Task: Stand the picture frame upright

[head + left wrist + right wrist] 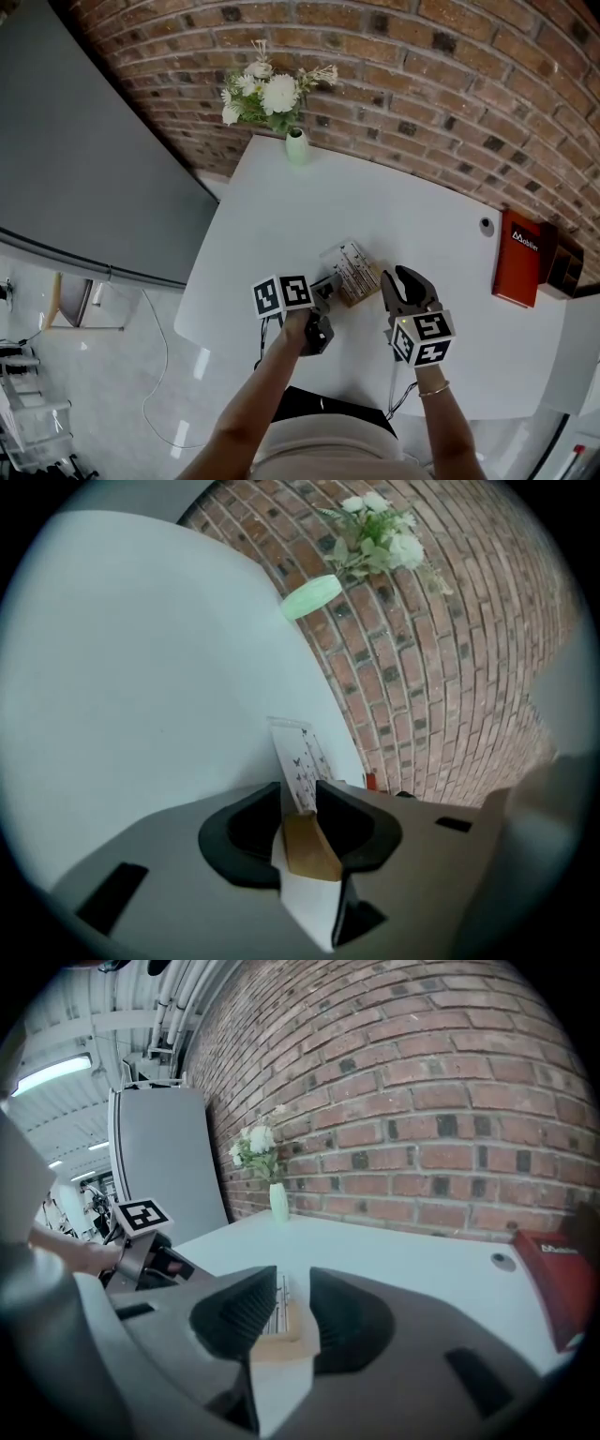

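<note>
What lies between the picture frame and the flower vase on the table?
Nothing: only bare white table separates the picture frame from the vase, as the head view shows.

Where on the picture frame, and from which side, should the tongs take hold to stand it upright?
Probably best: take the picture frame by its thin wooden border, coming from the person's near side. That edge faces this way and looks narrow enough to clamp.
</note>
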